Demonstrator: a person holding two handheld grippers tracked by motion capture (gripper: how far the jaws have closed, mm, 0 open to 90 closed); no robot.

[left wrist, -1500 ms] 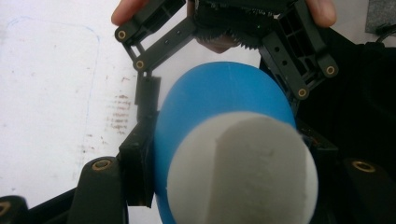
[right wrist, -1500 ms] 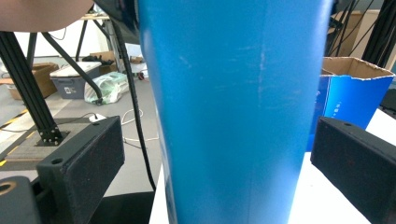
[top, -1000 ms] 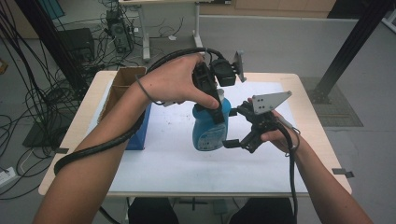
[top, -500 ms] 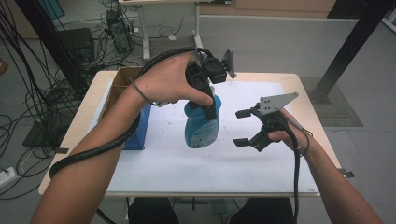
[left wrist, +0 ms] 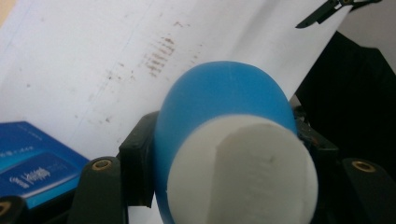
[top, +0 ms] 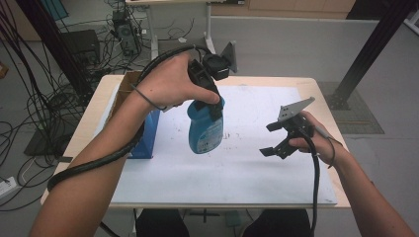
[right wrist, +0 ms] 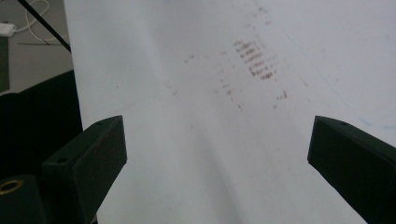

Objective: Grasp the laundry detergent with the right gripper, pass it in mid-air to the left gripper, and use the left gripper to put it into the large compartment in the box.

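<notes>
Lab: cable bundles (top: 29, 74) on floor, paper-covered test table (top: 316, 84).

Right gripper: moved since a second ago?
Yes. The right gripper, jaws open, has pulled away from the blue bottle, toward the white sheet's right edge.

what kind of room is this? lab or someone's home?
Most likely a lab or workshop set up for recording. Bundles of black cables run across the grey floor, electronic boxes sit under a desk behind, and the wooden table is covered with a stained white sheet as a work surface.
</notes>
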